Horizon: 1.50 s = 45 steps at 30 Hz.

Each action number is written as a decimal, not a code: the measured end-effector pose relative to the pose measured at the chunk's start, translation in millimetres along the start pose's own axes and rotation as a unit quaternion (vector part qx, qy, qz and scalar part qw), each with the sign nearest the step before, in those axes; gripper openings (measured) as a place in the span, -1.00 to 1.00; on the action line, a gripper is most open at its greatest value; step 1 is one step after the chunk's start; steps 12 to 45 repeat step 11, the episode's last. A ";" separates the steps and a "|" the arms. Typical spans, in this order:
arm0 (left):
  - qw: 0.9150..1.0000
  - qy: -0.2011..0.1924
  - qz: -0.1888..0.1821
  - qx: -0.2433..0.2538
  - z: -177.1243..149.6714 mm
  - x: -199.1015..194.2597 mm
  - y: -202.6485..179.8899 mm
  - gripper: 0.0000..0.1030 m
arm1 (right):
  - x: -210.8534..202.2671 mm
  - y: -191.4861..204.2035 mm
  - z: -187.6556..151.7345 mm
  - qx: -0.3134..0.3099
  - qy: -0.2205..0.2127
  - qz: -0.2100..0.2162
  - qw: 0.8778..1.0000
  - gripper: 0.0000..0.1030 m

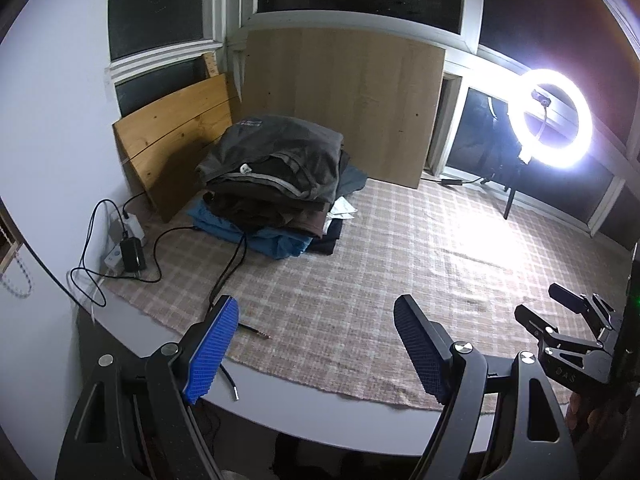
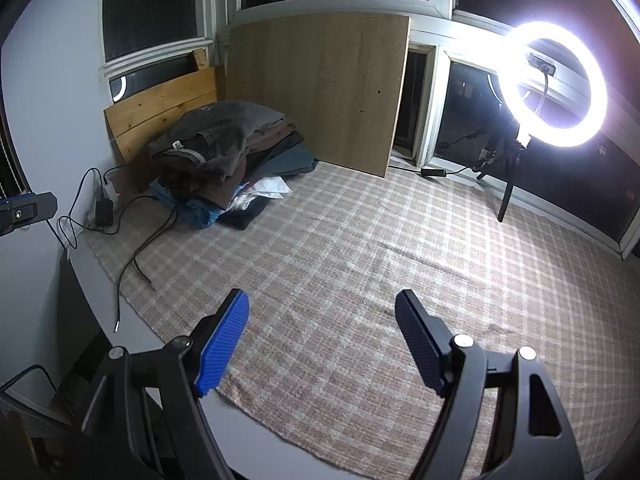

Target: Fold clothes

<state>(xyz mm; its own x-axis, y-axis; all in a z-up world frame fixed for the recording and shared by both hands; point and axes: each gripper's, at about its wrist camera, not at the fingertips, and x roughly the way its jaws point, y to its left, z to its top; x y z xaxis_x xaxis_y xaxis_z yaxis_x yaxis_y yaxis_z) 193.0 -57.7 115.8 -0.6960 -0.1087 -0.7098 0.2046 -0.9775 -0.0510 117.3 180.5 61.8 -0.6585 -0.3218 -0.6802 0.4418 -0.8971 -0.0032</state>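
**Both grippers empty, clothes stacked far-left**

Left gripper (image 1: pixel 316 316) jaws apart, nothing between them. Right gripper (image 2: pixel 322 312) same: spread wide, empty. Both hover over the beige plaid woven cloth (image 2: pixel 360 248) covering the grey table (image 1: pixel 280 412). Pile of folded dark clothes (image 1: pixel 276 176) sits at the far-left corner, against the wooden boards (image 1: pixel 344 100). Glowing white ring light (image 2: pixel 552 84) far right

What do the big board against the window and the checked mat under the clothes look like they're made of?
Board: probably laminate or veneered wood, with smooth, pale, even grain and a matte face. Mat: looks like woven fabric, with a beige plaid weave, flat and thin, its edge slightly wavy.
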 end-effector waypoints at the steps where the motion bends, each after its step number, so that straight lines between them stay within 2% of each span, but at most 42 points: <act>1: 1.000 0.001 0.001 -0.001 -0.2 0.2 1.5 0.53 | 0.1 1.0 -0.1 -0.001 0.000 0.000 1.000 0.46; 11: 1.000 -0.001 0.001 0.012 -2.6 2.8 4.9 0.53 | 0.2 1.9 -4.8 0.004 0.007 -0.008 1.000 0.46; 45: 1.000 -0.001 0.001 0.012 -2.6 2.8 4.9 0.53 | 0.2 1.9 -4.8 0.004 0.007 -0.008 1.000 0.46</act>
